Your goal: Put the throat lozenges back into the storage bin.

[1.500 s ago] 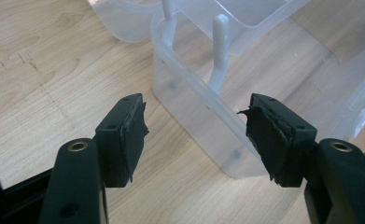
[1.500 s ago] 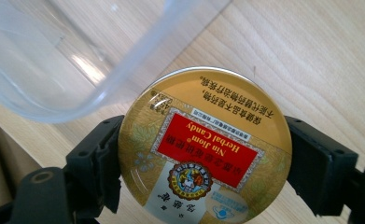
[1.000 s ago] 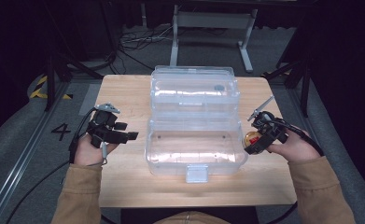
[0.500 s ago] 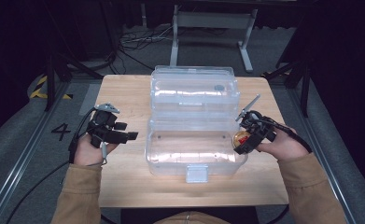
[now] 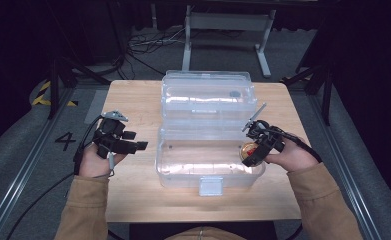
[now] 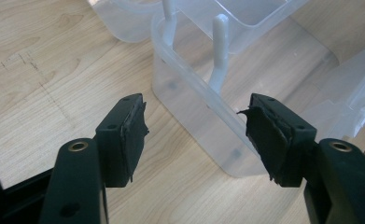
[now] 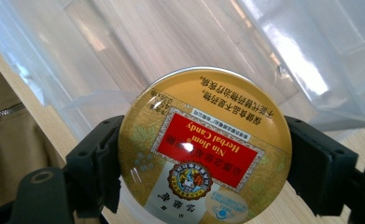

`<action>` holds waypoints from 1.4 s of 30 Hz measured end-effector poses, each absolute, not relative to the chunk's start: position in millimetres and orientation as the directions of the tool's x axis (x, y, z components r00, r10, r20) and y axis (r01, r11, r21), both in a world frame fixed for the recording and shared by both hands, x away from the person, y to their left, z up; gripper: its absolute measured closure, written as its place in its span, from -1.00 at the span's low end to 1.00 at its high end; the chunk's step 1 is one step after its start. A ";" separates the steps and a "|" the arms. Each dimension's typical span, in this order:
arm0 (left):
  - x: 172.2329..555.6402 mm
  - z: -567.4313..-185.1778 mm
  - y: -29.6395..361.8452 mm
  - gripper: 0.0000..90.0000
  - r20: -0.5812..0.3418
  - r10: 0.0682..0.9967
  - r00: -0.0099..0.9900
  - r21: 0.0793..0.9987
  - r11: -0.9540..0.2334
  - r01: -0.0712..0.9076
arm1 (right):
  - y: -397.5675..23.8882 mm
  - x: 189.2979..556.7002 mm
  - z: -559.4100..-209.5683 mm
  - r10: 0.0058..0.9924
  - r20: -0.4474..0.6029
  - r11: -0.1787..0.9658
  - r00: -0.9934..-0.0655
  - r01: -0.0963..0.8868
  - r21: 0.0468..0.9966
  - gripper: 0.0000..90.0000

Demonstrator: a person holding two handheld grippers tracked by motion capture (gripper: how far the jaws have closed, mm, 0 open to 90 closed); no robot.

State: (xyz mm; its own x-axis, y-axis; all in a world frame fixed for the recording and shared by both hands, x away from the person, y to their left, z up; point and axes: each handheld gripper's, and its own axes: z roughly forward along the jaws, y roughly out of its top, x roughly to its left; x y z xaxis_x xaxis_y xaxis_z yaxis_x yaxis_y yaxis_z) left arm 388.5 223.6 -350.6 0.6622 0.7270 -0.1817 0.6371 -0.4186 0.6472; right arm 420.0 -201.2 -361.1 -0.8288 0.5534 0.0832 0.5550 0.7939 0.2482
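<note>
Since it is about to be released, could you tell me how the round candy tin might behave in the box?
The herbal candy tin looks glossy, so probably slippery against the right tool pads. Being round, it may roll if dropped on edge into the clear plastic box.

Only a couple of readable bits here. The round gold candy tin (image 7: 203,149) has a red panel (image 7: 207,148) on its lid that says "Nin Jiom Herbal Candy", upside down in the right gripper view. Above and around that panel there are lines of Chinese characters, too small for me to make out, and a round emblem (image 7: 189,179) sits under it with lettering too fine to read. Other than that, there's a big "4" (image 5: 65,140) marked on the grey floor (image 5: 23,150) left of the counter (image 5: 133,100).
</note>
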 end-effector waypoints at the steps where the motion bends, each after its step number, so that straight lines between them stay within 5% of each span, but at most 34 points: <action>1: 388.5 -350.6 223.6 -0.14 -0.181 0.727 0.662 0.647 -0.419 0.637 | -200.0 420.4 -362.5 0.555 0.080 0.794 -0.828 0.556 0.246 -0.55; 42: 389.4 -352.5 223.3 -0.12 -0.179 0.725 0.665 0.639 -0.428 0.639 | -175.5 417.6 -413.0 0.644 0.015 0.755 -0.765 0.639 0.150 -0.55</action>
